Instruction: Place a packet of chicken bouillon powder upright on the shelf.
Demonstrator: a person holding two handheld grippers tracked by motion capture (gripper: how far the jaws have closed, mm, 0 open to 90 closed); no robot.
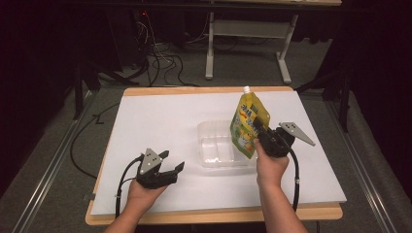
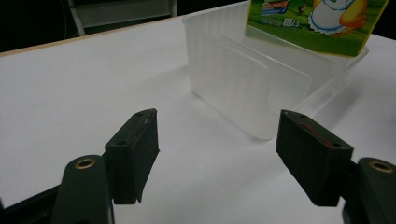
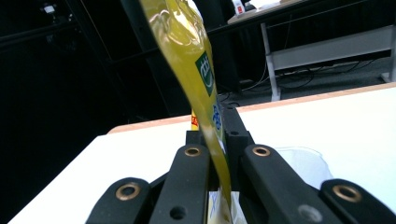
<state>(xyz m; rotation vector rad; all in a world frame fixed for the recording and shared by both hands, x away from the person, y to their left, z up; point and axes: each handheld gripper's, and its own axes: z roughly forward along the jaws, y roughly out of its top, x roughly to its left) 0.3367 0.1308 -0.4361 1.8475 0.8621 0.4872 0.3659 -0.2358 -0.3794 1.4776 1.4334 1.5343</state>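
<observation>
A yellow spouted drink pouch (image 1: 248,124) with a white cap hangs upright over the right end of a clear plastic tray (image 1: 214,131). My right gripper (image 1: 260,132) is shut on the pouch's right edge, and in the right gripper view the jaws pinch the pouch (image 3: 198,70) edge-on. Near the table's front left my left gripper (image 1: 172,162) rests low and open, pointing toward the tray, nothing between its fingers (image 2: 137,144). The left gripper view has the tray (image 2: 224,79) ahead, with the pouch's bottom edge (image 2: 317,23) above its far side.
A white sheet (image 1: 160,121) covers the wooden table. Cables lie on the floor behind it, beside a grey table frame (image 1: 248,43). Dark surroundings flank both sides.
</observation>
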